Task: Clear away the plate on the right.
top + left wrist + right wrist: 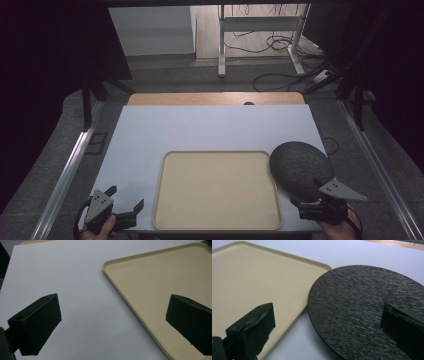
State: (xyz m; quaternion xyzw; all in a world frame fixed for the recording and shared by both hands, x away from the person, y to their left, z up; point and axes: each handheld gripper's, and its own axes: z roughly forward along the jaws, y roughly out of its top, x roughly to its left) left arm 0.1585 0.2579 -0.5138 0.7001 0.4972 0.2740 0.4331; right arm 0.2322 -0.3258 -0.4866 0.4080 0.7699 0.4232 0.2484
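A: Between the R gripper's [306, 206] spread jaws nothing is pinched yet; one jaw is seen over the dark round plate [362, 312], the other over the tray [249, 287].

B: And the plate's spot?

A: Laid on the table [200, 127], touching the tray's right rim, prob. staged for a lift across. L gripper [126, 201] is held wide apart, parked off the tray's near-left corner.

Your left gripper [126, 198] sits low at the near left, jaws spread wide, your hand [97, 231] gripping its rear. Your right gripper [306, 202] sits near right, jaws likewise wide apart.
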